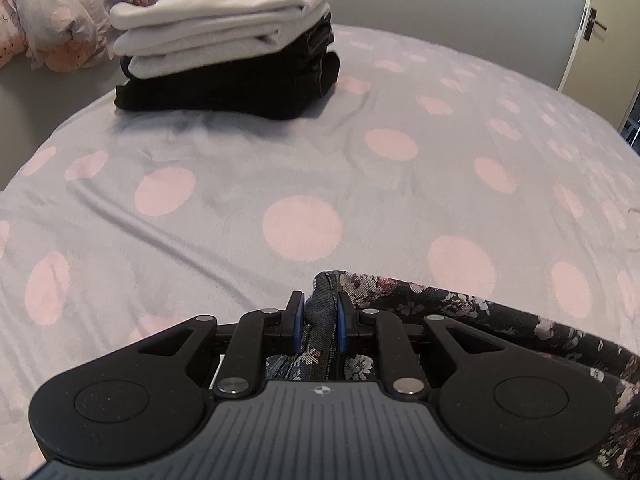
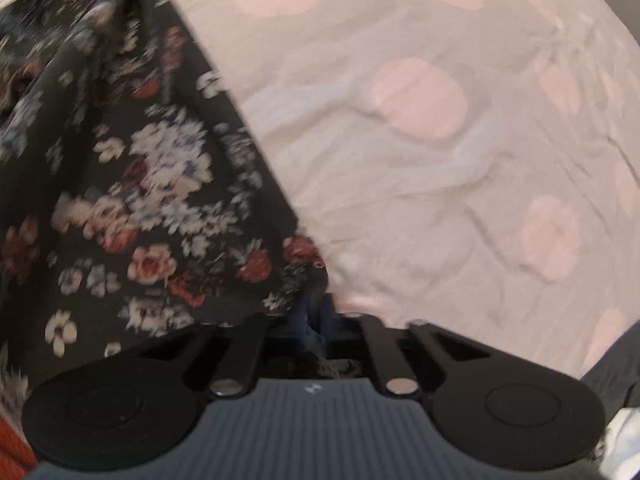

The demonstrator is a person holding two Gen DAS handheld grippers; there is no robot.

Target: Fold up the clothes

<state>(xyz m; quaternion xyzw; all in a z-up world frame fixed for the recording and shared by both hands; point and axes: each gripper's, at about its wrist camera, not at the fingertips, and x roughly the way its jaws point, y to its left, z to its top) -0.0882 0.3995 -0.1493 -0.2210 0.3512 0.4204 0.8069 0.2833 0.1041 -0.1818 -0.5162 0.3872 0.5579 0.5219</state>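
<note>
Already both grippers had hold of the same garment, a dark floral cloth (image 1: 460, 300). The left gripper (image 1: 320, 314) was clamped on a bunched hem or corner, a thick wad of fabric pinched between its blue pads (image 1: 298, 320), so the jaws stood a little apart around it. From that pinch the cloth's edge ran away to the right as a long band, low over the spotted bedsheet (image 1: 304, 184).

The right gripper (image 2: 318, 320) pointed steeply down at the bed. Its jaws were drawn almost fully together; fabric showed right at the tips, so it looked closed on a thin edge of the cloth, though blur hid the contact itself. In the right wrist view the garment spread up and to the left of the tool, with bare sheet to the right.

Judged relation: the cloth's long axis lay stretched between the two hands, left hand at one end, right at the other. Any fold would likely turn on carrying one end across toward the other along that line. A stack of folded clothes (image 1: 224, 44), white over black, sat far up the bed, well apart, nearer the left gripper's side.
</note>
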